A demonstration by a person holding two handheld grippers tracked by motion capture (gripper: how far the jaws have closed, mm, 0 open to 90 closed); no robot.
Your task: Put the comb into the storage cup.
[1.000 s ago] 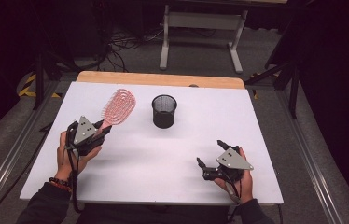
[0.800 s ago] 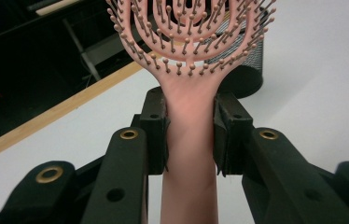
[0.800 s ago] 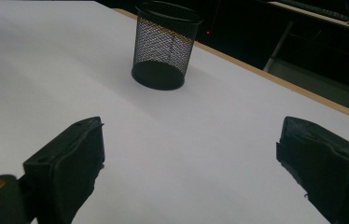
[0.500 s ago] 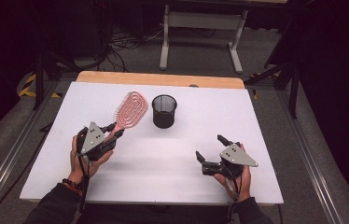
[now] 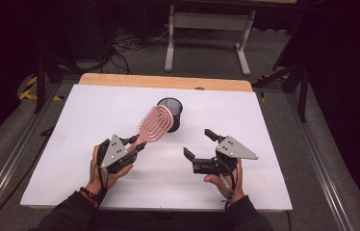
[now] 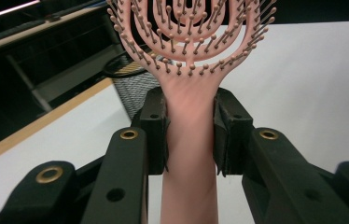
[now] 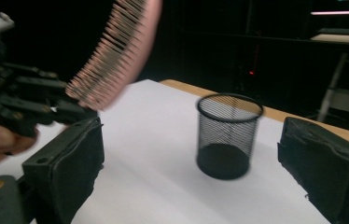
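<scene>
While the white bench (image 5: 72, 120) carried a black mesh cup (image 5: 172, 113) near the middle of its far edge, a pink hairbrush (image 6: 189, 84) was pinched by its handle in the left hand-held gripper (image 5: 132, 149), its head raised and tilted toward the cup. The right hand-held gripper (image 5: 199, 144) was held above the near right part of the bench, jaws spread wide and nothing gripped, the cup seen between them.

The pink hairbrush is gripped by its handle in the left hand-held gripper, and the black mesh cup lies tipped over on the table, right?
Not quite. The mesh cup stands upright, as the right gripper view shows. The left hand-held gripper does grip the pink hairbrush by its handle.
</scene>
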